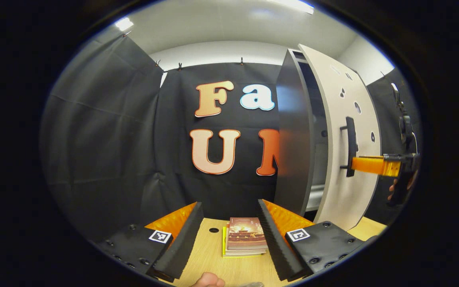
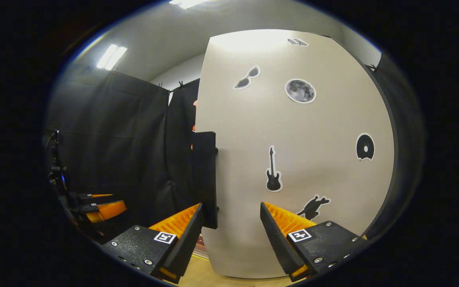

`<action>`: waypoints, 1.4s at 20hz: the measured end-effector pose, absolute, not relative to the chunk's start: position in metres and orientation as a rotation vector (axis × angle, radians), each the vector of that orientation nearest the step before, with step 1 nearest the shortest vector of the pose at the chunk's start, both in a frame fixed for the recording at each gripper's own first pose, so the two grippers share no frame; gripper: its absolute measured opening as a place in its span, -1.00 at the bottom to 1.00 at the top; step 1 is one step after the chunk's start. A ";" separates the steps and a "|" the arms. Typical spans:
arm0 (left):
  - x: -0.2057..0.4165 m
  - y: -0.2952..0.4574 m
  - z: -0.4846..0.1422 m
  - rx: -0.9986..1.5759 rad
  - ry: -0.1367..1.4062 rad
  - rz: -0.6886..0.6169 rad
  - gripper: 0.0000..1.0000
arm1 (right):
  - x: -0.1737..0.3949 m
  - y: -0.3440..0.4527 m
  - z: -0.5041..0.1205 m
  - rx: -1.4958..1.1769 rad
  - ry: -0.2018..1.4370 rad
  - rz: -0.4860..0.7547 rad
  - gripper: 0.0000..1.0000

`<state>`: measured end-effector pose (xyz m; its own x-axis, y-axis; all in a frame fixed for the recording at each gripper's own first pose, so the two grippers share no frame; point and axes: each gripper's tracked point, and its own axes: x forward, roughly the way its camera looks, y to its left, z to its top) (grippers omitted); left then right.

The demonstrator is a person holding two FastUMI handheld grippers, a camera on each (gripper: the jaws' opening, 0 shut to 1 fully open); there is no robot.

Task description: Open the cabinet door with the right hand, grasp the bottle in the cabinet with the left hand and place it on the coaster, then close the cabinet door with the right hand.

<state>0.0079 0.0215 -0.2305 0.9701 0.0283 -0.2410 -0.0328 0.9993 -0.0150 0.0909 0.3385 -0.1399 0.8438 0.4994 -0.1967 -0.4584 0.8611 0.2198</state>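
- My left gripper hangs over the wooden table with its fingers spread wide and nothing between them.
- Between and just beyond those fingers a small stack of books lies flat on the table, a reddish cover on top and a yellow edge showing beneath.
- A small dark hole sits in the tabletop just left of the books.
- To the right of the left gripper view stands the cabinet, its dark side panel facing me; the pale cabinet door is swung partly outward from it.
- The black door handle runs upright on the door's face, and my right gripper reaches in from the right with its orange finger at that handle.
- From this angle I cannot tell whether the finger touches the handle or only sits beside it.
- In the right gripper view my right gripper's fingers are wide apart, and the handle stands upright just above the left finger, not pinched by the pair.
- The door's pale face carries dark stickers: sunglasses, a moon, a guitar, a disc.
- Far to the left of the right gripper view, my left gripper appears low against the black cloth.
- The cabinet's inside shows as a narrow gap behind the door; I cannot make out the bottle there, nor the coaster.
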 end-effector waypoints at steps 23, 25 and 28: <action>0.024 -0.078 -0.037 0.010 0.060 -0.086 0.77 | 0.045 0.167 -0.008 0.068 0.105 0.254 0.80; 0.023 -0.080 -0.023 0.024 0.042 -0.075 0.81 | 0.043 0.142 0.007 0.063 0.086 0.208 0.82; 0.018 -0.081 -0.002 0.049 0.013 -0.063 0.82 | 0.031 0.119 0.033 0.063 0.045 0.180 0.86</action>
